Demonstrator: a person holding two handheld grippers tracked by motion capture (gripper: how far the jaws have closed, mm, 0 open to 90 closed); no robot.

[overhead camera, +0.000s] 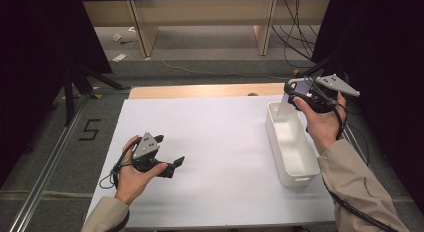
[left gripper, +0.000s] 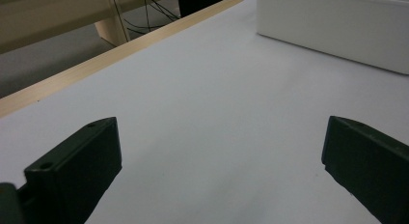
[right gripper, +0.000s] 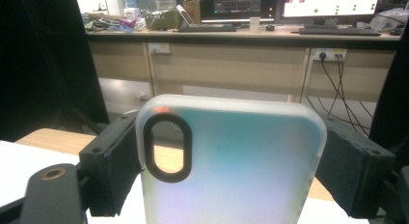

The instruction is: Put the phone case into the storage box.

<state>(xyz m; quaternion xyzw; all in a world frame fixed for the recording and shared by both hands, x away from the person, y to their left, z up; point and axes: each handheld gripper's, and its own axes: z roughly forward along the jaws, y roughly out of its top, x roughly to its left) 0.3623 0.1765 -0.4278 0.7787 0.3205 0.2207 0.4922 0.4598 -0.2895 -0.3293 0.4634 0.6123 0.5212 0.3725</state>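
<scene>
Clamping case (right gripper: pixel 231 161) across its width in right gripper (overhead camera: pixel 296 94), long axis upright (camera hole up), above bin's (overhead camera: pixel 295 167) far end; left gripper (overhead camera: pixel 170 154) open, idle.

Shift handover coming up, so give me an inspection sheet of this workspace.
Surface: white table, wooden edge at the far side.
Job's things: translucent phone case clamped across its width in the right tool, held above the far end of the white bin.
Clutter: nothing seen on the table.
Grippers: right tool shut on the case; left tool open and empty, low over the table.
Cables: one trails from each tool; more lie on the floor beyond the table.
Surroundings: wooden desk legs, grey floor, a bench with monitors and keyboards.
</scene>
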